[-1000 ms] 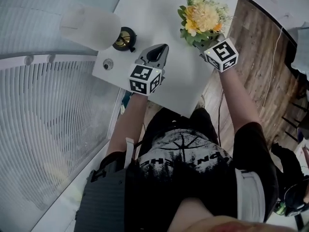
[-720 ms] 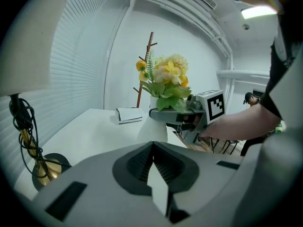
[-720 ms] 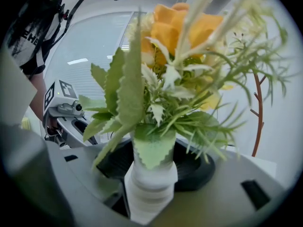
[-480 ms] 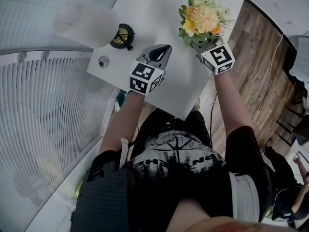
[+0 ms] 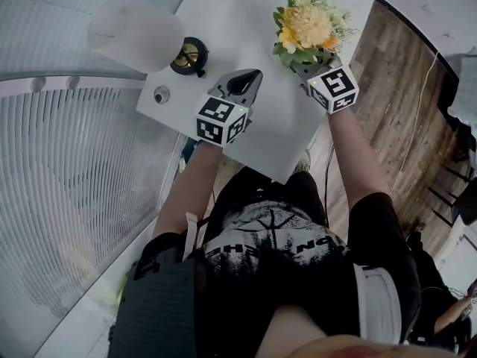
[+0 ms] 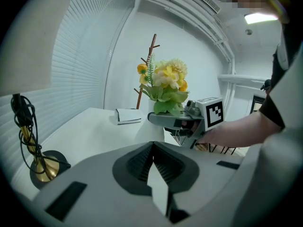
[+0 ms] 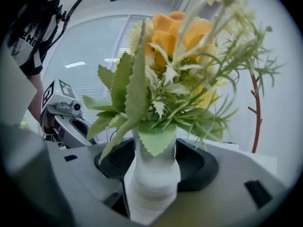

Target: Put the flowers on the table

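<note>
In right claw (image 7: 152, 161): ribbed white vase (image 7: 152, 193) (leafy flowers (image 7: 175, 37)).

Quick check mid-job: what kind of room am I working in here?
Probably a home or office room: a white table with a brass-based lamp, slatted blinds beside it, and wood plank flooring. The right gripper grips the flowers by their vase.

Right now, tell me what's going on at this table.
A person holds a gripper in each hand. The right gripper is shut on the neck of a white ribbed vase of yellow and orange flowers, over the white table. The left gripper, jaws together and empty, hovers nearby beside the brass-based lamp.
</note>
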Action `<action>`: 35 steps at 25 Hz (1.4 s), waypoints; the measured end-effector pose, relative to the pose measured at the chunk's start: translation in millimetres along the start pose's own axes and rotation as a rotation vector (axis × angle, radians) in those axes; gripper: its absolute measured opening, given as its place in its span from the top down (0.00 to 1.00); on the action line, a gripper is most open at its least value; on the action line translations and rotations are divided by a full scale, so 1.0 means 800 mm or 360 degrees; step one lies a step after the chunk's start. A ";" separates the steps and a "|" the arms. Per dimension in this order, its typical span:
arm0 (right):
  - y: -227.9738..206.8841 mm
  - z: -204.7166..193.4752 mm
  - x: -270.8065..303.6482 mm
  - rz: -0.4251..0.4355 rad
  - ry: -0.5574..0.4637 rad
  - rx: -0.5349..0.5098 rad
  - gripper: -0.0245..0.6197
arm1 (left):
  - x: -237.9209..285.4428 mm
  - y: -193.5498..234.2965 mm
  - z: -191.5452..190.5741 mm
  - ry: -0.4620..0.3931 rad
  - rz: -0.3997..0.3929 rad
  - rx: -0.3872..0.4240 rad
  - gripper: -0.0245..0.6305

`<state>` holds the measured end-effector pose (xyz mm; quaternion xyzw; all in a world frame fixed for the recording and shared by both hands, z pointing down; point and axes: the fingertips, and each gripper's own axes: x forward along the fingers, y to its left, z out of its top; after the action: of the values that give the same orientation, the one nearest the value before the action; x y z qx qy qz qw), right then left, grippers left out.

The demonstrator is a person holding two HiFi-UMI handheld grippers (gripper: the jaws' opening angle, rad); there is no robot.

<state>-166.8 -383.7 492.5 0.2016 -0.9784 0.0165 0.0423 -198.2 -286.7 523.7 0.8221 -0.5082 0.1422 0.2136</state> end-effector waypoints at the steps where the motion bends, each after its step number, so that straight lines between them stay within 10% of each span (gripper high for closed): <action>1: 0.000 -0.001 -0.001 -0.0011 0.0012 0.0013 0.57 | 0.000 -0.002 0.001 -0.0002 0.0001 0.0005 0.94; 23: 0.025 0.029 -0.134 0.0087 0.0164 0.0069 0.56 | -0.019 -0.089 0.055 -0.0239 0.0136 0.0061 0.94; 35: 0.041 0.075 -0.213 0.0294 0.0125 0.0021 0.88 | -0.039 -0.137 0.077 -0.0347 0.0288 0.0118 0.94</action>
<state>-28.5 -289.3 416.7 0.1101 -0.9903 0.0344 0.0775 -112.8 -250.4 433.5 0.7909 -0.5947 0.0894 0.1131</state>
